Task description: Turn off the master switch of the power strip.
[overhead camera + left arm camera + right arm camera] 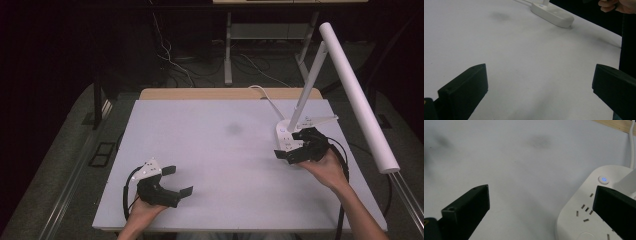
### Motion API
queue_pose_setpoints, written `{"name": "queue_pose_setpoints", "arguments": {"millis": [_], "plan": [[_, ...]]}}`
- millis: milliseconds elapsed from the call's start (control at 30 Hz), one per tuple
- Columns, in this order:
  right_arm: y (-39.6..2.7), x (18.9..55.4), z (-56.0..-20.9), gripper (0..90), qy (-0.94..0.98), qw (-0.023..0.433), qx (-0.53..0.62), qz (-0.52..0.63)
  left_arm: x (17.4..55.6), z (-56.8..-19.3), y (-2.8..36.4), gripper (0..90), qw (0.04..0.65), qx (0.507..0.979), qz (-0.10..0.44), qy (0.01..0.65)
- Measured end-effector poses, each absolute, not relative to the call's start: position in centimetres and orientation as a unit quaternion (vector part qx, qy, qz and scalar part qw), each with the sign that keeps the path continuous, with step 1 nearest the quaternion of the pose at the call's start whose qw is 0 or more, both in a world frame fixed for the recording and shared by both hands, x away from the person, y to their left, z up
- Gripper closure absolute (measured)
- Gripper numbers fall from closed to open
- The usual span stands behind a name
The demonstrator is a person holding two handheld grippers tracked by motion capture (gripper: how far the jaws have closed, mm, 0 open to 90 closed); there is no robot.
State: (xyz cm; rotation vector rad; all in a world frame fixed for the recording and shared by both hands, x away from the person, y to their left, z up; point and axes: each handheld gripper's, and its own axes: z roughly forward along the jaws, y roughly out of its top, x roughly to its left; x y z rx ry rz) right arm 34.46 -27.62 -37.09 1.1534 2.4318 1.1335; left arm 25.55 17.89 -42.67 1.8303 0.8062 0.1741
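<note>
Left gripper (172, 181), nearest the camera, rests well apart from the lamp base (289, 138), jaws spread wide over bare white tabletop (220, 150). Right gripper (296, 148) hovers directly at the lamp base, jaws likewise spread, gripping nothing. Lamp base: white, rounded housing with socket slots and a lit blue button (603, 179). From it a white stem rises to a long white tubular lamp head (357, 95).
</note>
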Motion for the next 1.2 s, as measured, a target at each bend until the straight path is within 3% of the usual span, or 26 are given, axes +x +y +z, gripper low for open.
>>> {"name": "queue_pose_setpoints", "arguments": {"millis": [100,267,467,600,633,1100,1200], "plan": [[-27.6,35.0,-37.1,0.2,0.830,0.112,0.392,0.381,25.6,-42.7,17.9,0.0,0.537,0.770,0.073,0.338],[-27.4,35.6,-37.2,14.7,0.836,0.123,0.378,0.378,25.5,-42.6,17.9,0.0,0.538,0.769,0.072,0.337],[-27.1,36.3,-37.1,20.1,0.846,0.128,0.370,0.362,25.5,-42.6,18.0,0.0,0.539,0.768,0.072,0.338],[-26.9,36.8,-36.9,30.1,0.853,0.136,0.354,0.359,25.5,-42.6,18.0,0.0,0.540,0.767,0.072,0.338],[-26.9,36.9,-36.9,36.0,0.854,0.136,0.352,0.357,25.5,-42.6,18.0,0.0,0.540,0.767,0.072,0.338],[-26.5,38.6,-37.0,69.2,0.863,0.159,0.355,0.323,25.6,-42.6,18.0,0.0,0.538,0.770,0.072,0.336],[-26.5,39.3,-37.2,80.2,0.864,0.163,0.360,0.311,25.5,-42.6,18.0,0.0,0.541,0.767,0.072,0.337]]}}
